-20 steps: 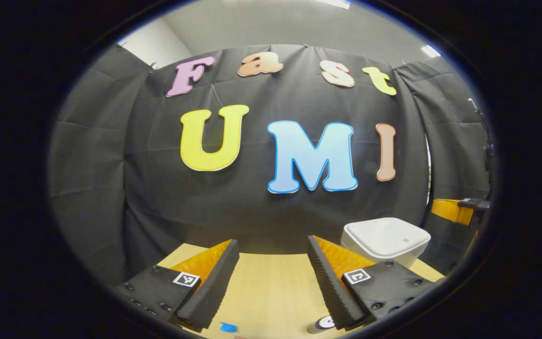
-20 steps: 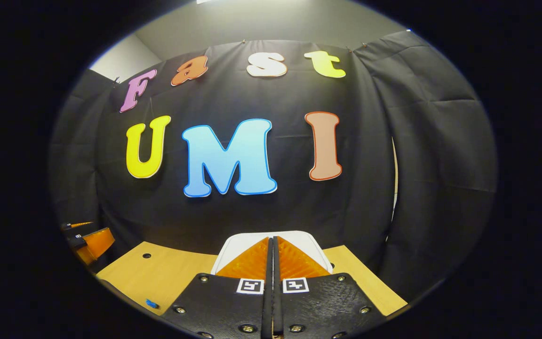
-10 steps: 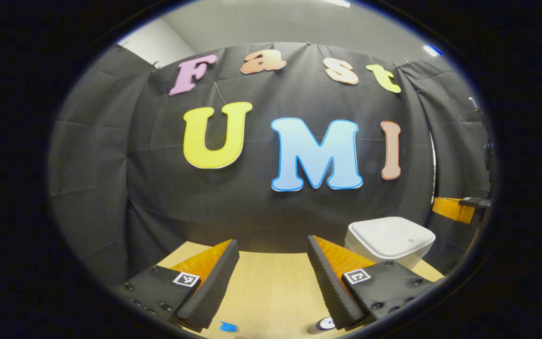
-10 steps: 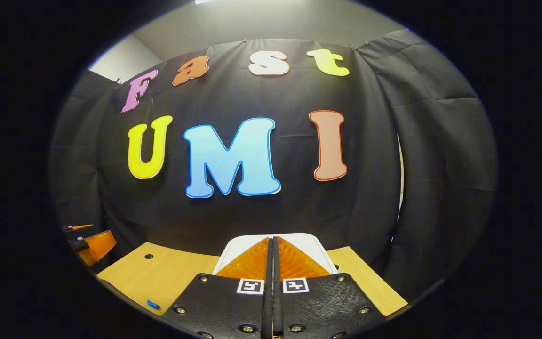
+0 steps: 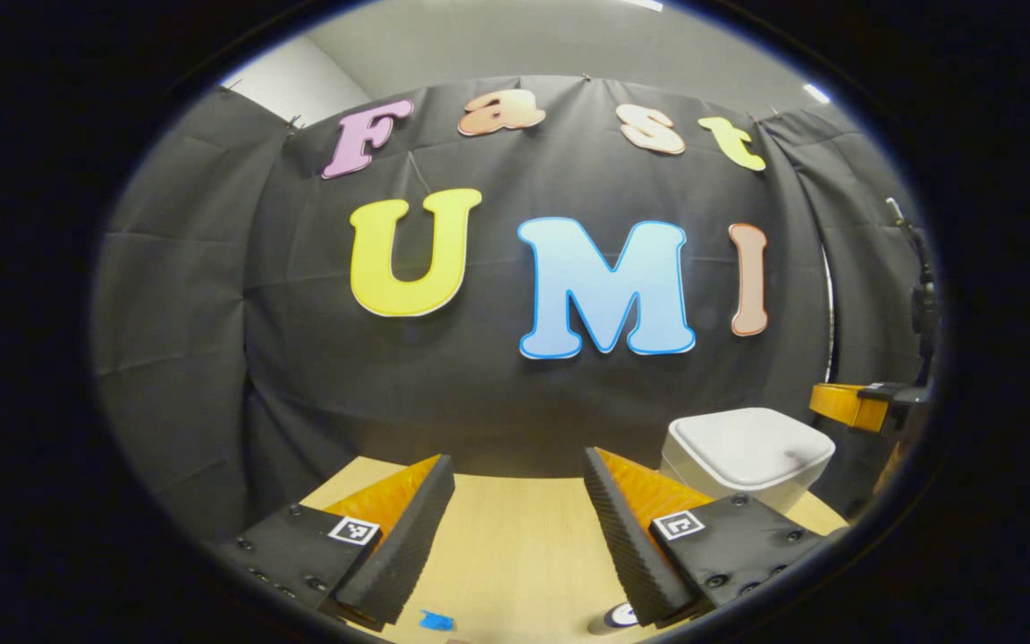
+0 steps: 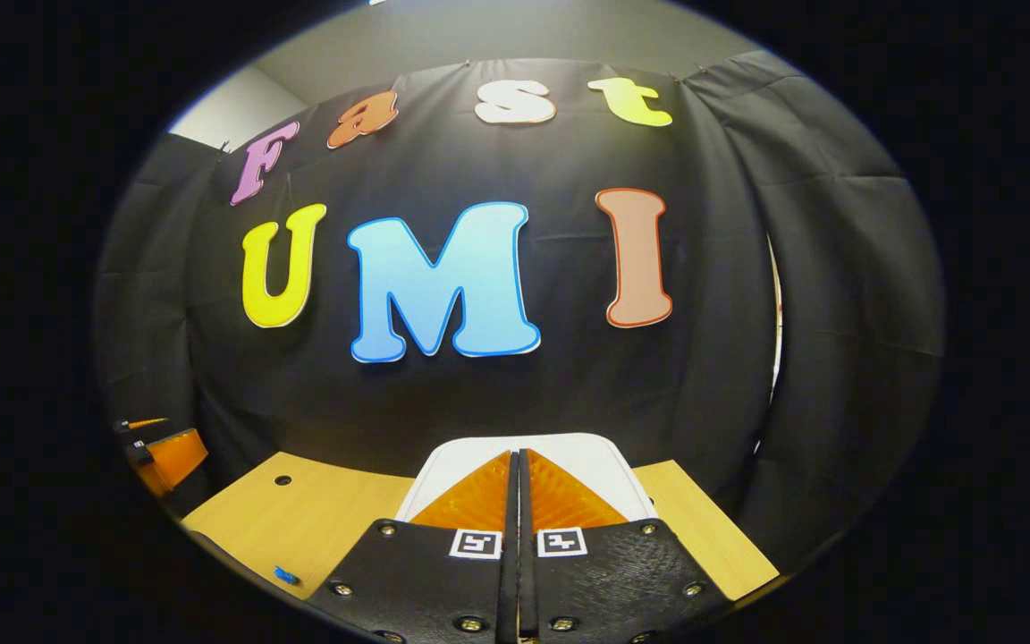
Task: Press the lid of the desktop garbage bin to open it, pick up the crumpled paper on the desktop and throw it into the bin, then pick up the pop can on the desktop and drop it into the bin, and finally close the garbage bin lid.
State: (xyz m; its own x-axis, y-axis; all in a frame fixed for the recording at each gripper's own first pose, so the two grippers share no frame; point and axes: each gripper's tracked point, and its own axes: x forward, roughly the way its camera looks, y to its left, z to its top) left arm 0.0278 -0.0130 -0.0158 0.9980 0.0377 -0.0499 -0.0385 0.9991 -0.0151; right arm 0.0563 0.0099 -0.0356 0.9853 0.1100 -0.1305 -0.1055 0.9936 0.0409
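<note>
My right tool (image 6: 516,461), pressed together, edges closer over the bin lid (image 6: 600,461) (rigid plastic; press squarely); left tool (image 5: 515,487) spread.

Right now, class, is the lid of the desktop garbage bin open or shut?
Shut. In the left gripper view the white lid lies flat on the garbage bin, with no gap at its rim; the closed right hand-held gripper points at it.

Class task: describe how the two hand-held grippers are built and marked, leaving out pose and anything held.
Each hand-held gripper, left and right, has two wedge-shaped fingers with ridged inner faces. Their black bases carry round screws and a small square black-and-white tag beside each finger.
</note>
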